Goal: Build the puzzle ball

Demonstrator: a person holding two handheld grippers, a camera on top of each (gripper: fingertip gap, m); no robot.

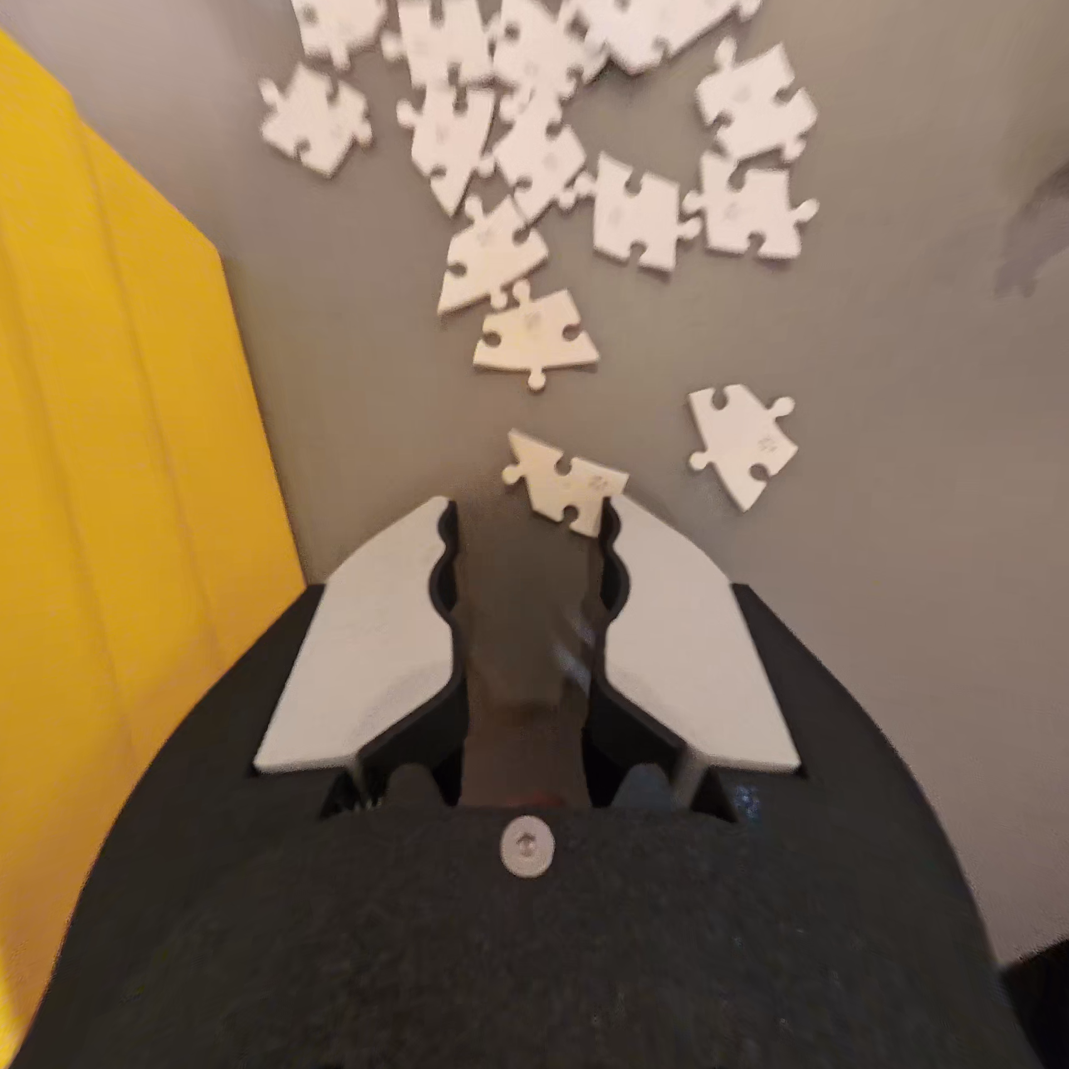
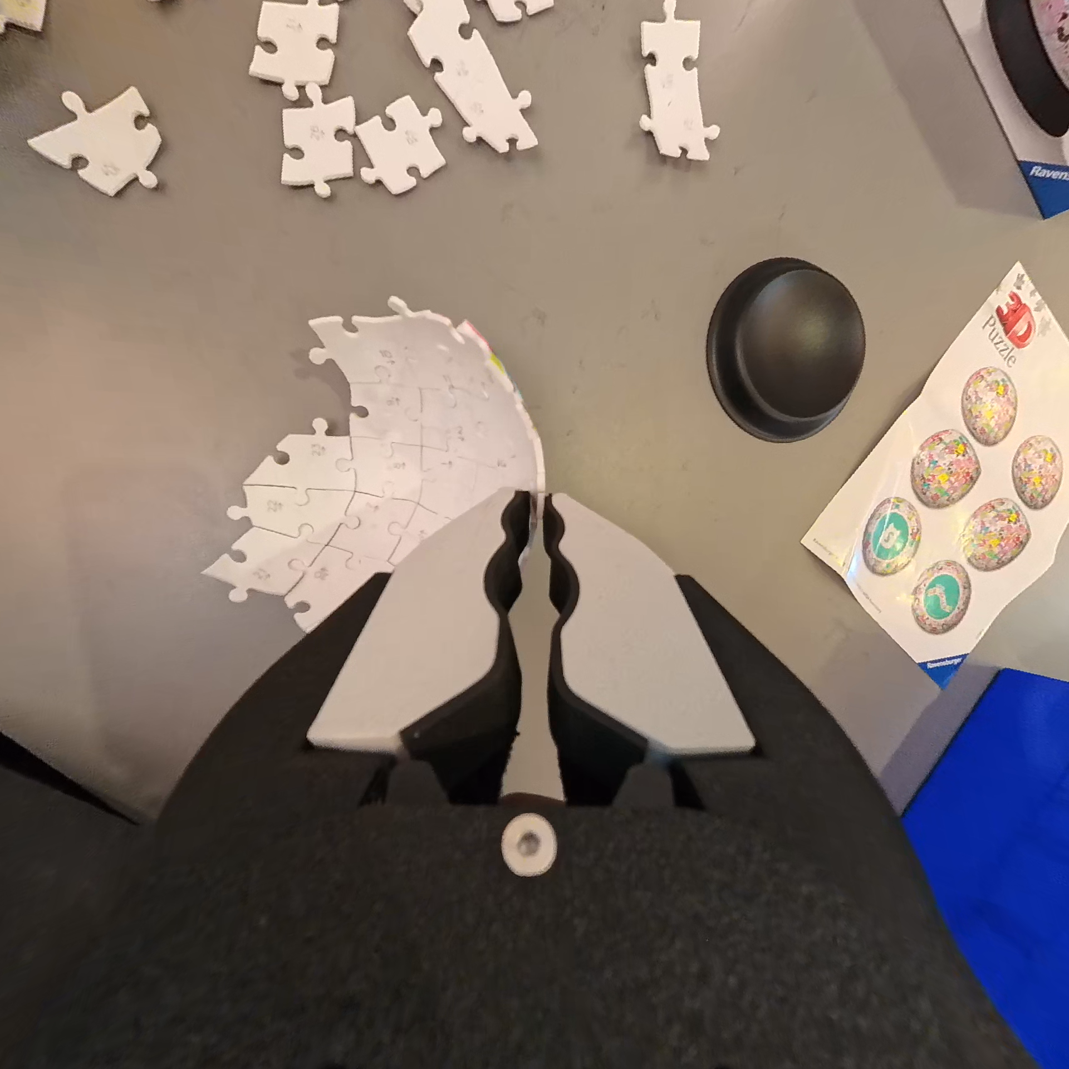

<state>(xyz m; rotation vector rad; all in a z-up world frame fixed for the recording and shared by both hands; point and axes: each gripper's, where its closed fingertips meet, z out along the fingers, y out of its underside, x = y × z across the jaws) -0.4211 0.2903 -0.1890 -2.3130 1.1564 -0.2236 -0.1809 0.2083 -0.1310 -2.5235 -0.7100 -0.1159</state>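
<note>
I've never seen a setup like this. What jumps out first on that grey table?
The half-built white puzzle shell, a curved bowl of joined pieces, lies mid-table, its rim pinched in the right gripper. To its right sits a black dome-shaped stand, then a leaflet picturing finished balls. In the left wrist view, loose white pieces scatter ahead of the open left gripper, beside a yellow panel.
</note>
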